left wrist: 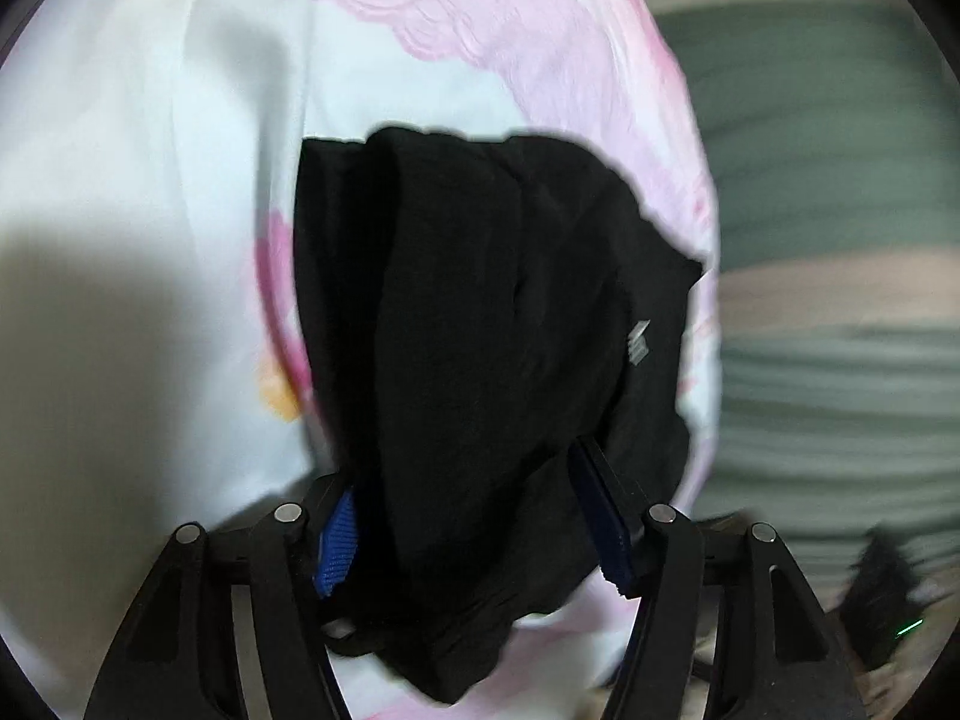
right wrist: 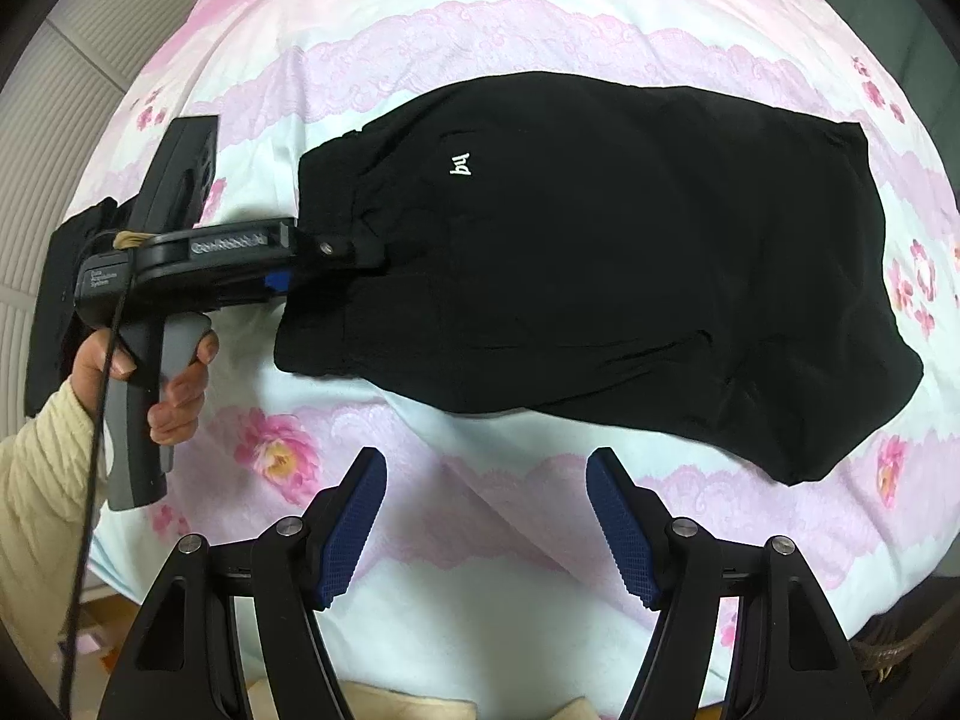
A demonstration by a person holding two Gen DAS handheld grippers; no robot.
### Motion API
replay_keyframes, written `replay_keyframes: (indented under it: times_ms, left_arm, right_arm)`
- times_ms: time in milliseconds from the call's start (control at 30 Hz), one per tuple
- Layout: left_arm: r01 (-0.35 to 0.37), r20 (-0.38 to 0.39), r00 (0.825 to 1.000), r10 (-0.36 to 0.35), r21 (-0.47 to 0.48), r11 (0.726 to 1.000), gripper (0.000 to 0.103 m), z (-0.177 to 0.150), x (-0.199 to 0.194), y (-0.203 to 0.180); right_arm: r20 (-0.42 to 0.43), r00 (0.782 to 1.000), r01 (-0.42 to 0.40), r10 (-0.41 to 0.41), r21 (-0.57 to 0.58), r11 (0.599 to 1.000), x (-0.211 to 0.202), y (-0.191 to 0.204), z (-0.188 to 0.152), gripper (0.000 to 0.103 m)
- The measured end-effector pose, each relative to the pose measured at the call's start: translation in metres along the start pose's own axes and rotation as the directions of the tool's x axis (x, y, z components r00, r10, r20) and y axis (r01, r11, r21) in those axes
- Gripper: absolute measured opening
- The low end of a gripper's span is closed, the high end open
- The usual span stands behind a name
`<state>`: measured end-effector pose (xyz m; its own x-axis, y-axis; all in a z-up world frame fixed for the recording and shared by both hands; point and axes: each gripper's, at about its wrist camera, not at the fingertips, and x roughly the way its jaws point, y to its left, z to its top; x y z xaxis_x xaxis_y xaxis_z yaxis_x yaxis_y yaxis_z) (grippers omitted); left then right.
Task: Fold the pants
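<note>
The black pants (right wrist: 600, 276) lie folded on the pink flowered sheet (right wrist: 480, 30) — the left gripper (left wrist: 474, 516) has its fingers clamped on a bunched edge of the cloth at one end. The right gripper (right wrist: 486, 522) hangs over the sheet just beside the pants, fingers apart and holding nothing.

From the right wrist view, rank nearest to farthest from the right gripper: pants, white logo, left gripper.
Measured from the right gripper:
1. Pants, near hem just ahead, slightly right.
2. Left gripper, far left, at the pants' end.
3. White logo, farther up the pants.
</note>
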<state>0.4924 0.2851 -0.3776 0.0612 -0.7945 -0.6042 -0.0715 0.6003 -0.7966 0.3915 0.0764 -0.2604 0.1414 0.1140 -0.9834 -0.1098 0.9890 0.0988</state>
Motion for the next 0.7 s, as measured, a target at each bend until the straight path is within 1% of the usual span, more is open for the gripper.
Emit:
replay_keyframes:
  times_ms: [67,133,200,267,333,367,433,533,600,633,667,700]
  left_arm:
    - [0.063,0.018,0.998,-0.063,-0.046,0.997,0.058,0.004,0.003,0.001]
    - [0.087,0.026,0.996,-0.087,-0.022,0.996,0.057,0.004,0.008,-0.006]
    - [0.071,0.020,0.997,-0.071,-0.003,0.997,0.057,0.002,0.015,-0.009]
    - [0.033,0.012,0.999,-0.033,-0.006,0.999,0.051,0.000,0.022,-0.010]
    - [-0.002,0.021,1.000,0.002,-0.008,1.000,0.029,-0.001,0.017,-0.011]
    - [-0.007,0.023,1.000,0.007,-0.002,1.000,0.025,-0.001,0.014,-0.013]
    - [-0.017,0.042,0.999,0.016,0.016,1.000,0.023,-0.004,-0.006,-0.020]
    - [-0.028,0.089,0.996,0.022,0.073,0.997,0.022,-0.010,-0.042,-0.043]
    - [-0.072,0.130,0.990,0.058,0.101,0.992,0.022,-0.012,-0.066,-0.057]
    - [-0.113,0.157,0.983,0.093,0.125,0.986,0.022,-0.015,-0.078,-0.064]
    - [-0.192,0.174,0.970,0.168,0.130,0.973,0.022,-0.014,-0.087,-0.067]
    - [-0.231,0.170,0.963,0.208,0.123,0.965,0.022,-0.012,-0.089,-0.067]
  right_arm:
    - [-0.010,1.000,0.004,-0.004,0.003,1.000,0.002,-0.001,-0.001,0.070]
    - [-0.021,1.000,0.008,-0.008,0.007,1.000,0.004,-0.001,-0.001,0.070]
    - [-0.025,1.000,0.006,-0.005,0.005,1.000,0.004,-0.001,-0.003,0.070]
    - [-0.021,1.000,0.007,-0.007,0.000,1.000,0.004,0.000,-0.004,0.070]
    - [-0.019,1.000,0.010,-0.010,-0.004,1.000,0.003,0.001,-0.003,0.070]
    - [-0.018,1.000,0.011,-0.011,-0.004,1.000,0.003,0.001,-0.003,0.070]
    - [-0.010,1.000,0.006,-0.006,-0.004,1.000,0.001,0.003,0.000,0.070]
    - [0.008,1.000,-0.007,0.007,-0.010,1.000,-0.004,0.004,0.003,0.070]
    - [0.020,1.000,-0.017,0.017,-0.015,1.000,-0.008,0.005,0.005,0.070]
    - [0.032,0.999,-0.027,0.027,-0.018,0.999,-0.012,0.006,0.006,0.070]
    - [0.040,0.999,-0.034,0.035,-0.020,0.999,-0.014,0.007,0.006,0.070]
    - [0.046,0.998,-0.040,0.041,-0.021,0.999,-0.016,0.007,0.007,0.070]
